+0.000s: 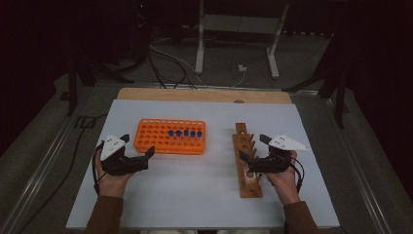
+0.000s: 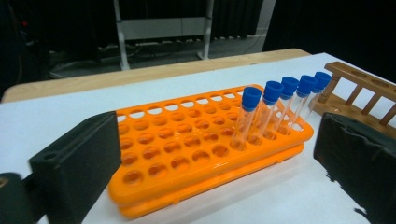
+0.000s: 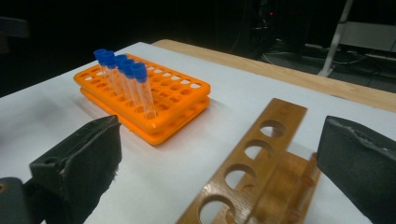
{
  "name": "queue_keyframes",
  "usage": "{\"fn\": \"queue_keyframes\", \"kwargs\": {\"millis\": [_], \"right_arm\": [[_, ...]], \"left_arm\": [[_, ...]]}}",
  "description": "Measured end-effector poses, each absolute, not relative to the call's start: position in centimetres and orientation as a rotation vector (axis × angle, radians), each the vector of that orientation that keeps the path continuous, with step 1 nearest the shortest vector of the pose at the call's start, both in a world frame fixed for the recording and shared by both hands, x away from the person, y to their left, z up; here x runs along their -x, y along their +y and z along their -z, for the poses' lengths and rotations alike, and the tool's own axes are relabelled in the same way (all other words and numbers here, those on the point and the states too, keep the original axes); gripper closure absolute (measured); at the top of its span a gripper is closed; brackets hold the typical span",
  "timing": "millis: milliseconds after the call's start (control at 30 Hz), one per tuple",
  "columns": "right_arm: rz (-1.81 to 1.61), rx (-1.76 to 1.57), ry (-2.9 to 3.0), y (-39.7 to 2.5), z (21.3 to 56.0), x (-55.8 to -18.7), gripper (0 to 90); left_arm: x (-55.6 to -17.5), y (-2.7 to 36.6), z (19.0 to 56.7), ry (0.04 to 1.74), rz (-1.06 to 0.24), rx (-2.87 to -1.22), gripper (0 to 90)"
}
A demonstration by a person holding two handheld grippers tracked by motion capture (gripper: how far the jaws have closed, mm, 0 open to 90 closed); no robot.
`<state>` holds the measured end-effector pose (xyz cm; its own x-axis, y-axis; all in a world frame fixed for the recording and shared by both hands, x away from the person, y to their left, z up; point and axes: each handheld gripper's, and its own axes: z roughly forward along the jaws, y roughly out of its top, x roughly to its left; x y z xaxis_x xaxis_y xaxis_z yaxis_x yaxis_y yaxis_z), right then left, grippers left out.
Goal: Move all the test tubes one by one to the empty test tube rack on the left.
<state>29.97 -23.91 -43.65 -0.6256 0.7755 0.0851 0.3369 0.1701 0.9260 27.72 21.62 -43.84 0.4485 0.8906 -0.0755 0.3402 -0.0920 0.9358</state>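
1. On the white table we see an orange rack at centre-left and a wooden rack at centre-right, well apart from each other.
2. We count five blue-capped tubes standing upright in the orange rack, side by side in one row near its far right end; its other holes look empty.
3. From the left gripper view, the tubes sit in the row of holes along the right end of the orange rack, caps up.
4. We see the wooden rack's holes holding nothing.
5. The orange rack's long axis runs left to right across the table; the wooden rack's runs from us toward the far edge.
6. Our left gripper rests on the table just beside the orange rack's near-left corner, jaws apart and holding nothing, pointing right toward it.
7. Our right gripper lies just beside the wooden rack, jaws spread over it with nothing between them, pointing left.
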Motion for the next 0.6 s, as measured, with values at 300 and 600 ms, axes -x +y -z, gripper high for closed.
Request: {"fn": "queue_keyframes", "kwargs": {"millis": [300,600], "right_arm": [[-1.429,-1.034,1.997,-25.5,44.1,-28.5,0.4],[-1.457,-1.074,1.948,-26.9,44.8,-27.4,0.4]], "left_arm": [[-25.5,23.4,44.3,1.089,-0.730,-1.631,0.7],[-24.2,24.2,45.0,1.083,-0.773,-1.656,0.7]]}}
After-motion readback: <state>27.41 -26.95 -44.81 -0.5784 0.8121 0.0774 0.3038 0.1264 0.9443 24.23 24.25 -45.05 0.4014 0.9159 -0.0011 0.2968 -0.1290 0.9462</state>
